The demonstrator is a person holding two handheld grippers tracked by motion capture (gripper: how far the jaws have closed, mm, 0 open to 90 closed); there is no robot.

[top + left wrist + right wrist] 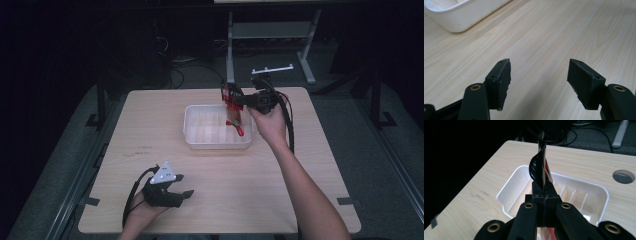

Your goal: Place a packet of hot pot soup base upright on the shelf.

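Observation:
A flat black and red packet (pixel 233 107) hangs upright over the right end of a white plastic tray (pixel 195 127). My right gripper (pixel 231 100) is shut on the packet's upper part. From the right gripper view the packet (pixel 541 167) stands edge-on between the closed jaws of my right gripper (pixel 545 192), above the ribbed tray (pixel 509 185). My left gripper (pixel 180 187) rests low near the table's front left, open, with nothing between its fingers (pixel 499 82). In the left gripper view, a corner of the tray (pixel 456 17) lies ahead at the upper left.
The light wooden table (pixel 150 165) has a round cable hole (pixel 623 176) beyond the tray. Black cables trail from both grippers. A grey metal frame (pixel 270 30) and wires stand on the dark floor behind the table.

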